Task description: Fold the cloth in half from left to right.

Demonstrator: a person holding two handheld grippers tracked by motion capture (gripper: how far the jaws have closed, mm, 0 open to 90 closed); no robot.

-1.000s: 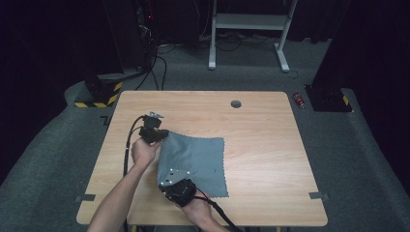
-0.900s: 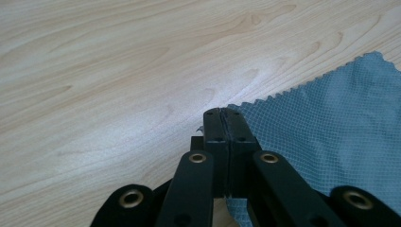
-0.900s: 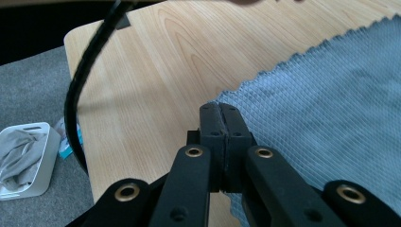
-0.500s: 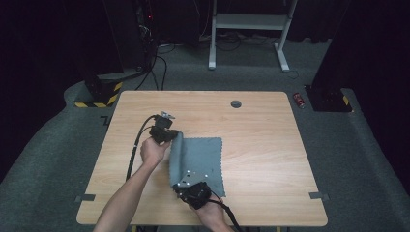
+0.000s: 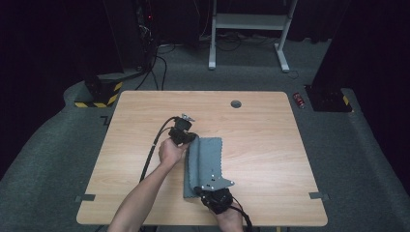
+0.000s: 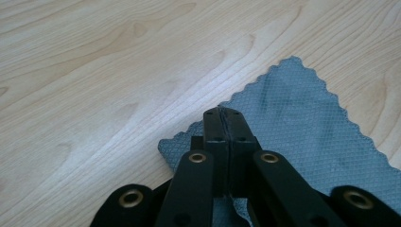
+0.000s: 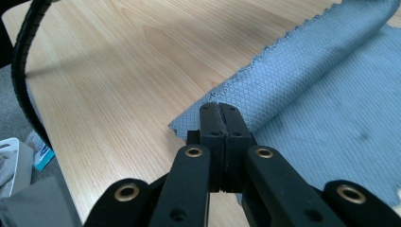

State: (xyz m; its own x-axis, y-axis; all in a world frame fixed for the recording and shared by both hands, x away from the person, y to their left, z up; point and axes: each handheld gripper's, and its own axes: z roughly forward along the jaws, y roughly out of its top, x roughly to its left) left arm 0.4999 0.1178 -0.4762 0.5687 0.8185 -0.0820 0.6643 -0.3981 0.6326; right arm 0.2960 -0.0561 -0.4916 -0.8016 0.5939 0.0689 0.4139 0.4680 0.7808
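Left gripper (image 5: 186,134): hand-held, jaws pressed together, pinching a corner of the cloth (image 5: 207,164). In the left gripper view the same left gripper (image 6: 222,116) has the fabric caught in the seam between its black jaws, the corner poking out just beyond the tips.

Right gripper (image 5: 216,193): hand-held, jaws likewise clamped, nipping the cloth's near corner. In the right gripper view the right gripper (image 7: 220,111) grips the edge where the lifted layer curls over the layer beneath.

Cloth: one, grey-blue, diamond-weave texture, scalloped edges. Location: middle of the tabletop (image 5: 270,145), somewhat towards the near edge and well clear of all four corners. Condition: partly folded; its left margin is raised and rolled rightwards over the rest, which lies flat on the wood.

Handling, by judgement: light, thin and limp, with no stiffness of its own. It drapes and sags wherever unsupported, so one pinch alone would let it bunch. Not fragile. The textured weave should resist slipping between the pads, though only a small bite of material is held.

Where to take hold: at the two corners of one side, as now, keeping the edge between them taut so the fold lands square. The scalloped edge gives little margin; a deeper bite would be safer.
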